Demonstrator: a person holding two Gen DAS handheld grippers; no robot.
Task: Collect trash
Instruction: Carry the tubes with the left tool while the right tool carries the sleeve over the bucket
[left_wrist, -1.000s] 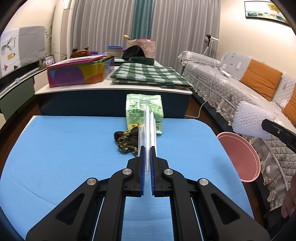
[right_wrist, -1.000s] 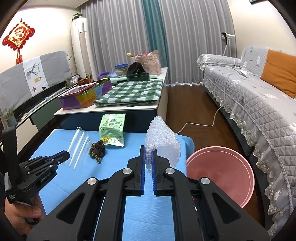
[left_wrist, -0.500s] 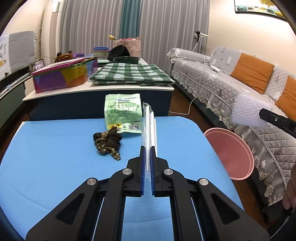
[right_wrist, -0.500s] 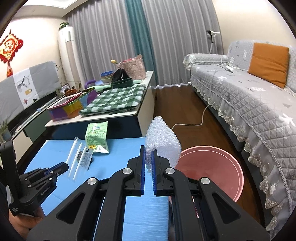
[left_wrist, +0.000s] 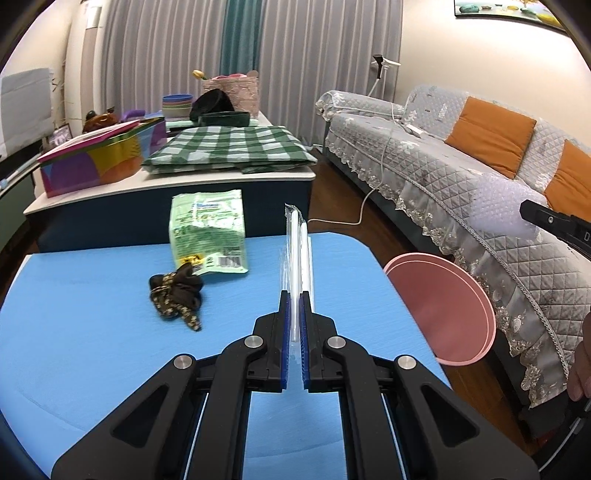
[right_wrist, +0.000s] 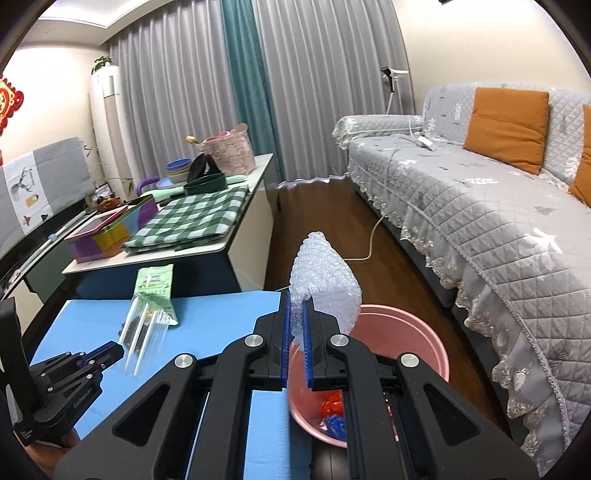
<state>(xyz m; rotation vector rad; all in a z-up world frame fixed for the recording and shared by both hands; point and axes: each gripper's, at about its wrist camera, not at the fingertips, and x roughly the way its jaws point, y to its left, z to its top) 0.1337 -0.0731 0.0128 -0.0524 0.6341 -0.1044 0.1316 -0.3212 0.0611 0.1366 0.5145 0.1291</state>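
On the left of the blue table (left_wrist: 92, 332), a dark patterned scrunchie (left_wrist: 176, 293) is lying just in front of a green packet (left_wrist: 207, 229); the packet is showing a barcode at its lower edge, but its printed wording is blurring out beyond reading. The left gripper (left_wrist: 294, 306) is clenching its blue pads on a clear plastic sleeve of white straws (left_wrist: 297, 251), which is sticking out forward above the table's right part. From the right wrist view this left gripper (right_wrist: 110, 350) is sitting low at the left, and small white lettering on its black body is too faint to make out. Further right, the right gripper (right_wrist: 297, 325) is pinching a wad of bubble wrap (right_wrist: 325, 280), which is standing up from the pads just above the near rim of the pink bin (right_wrist: 424, 332). The bin is sitting on the floor beside the table's right edge, with red and blue scraps (right_wrist: 334, 410) lying inside it. The grey sofa (right_wrist: 480, 221) is filling the far right.
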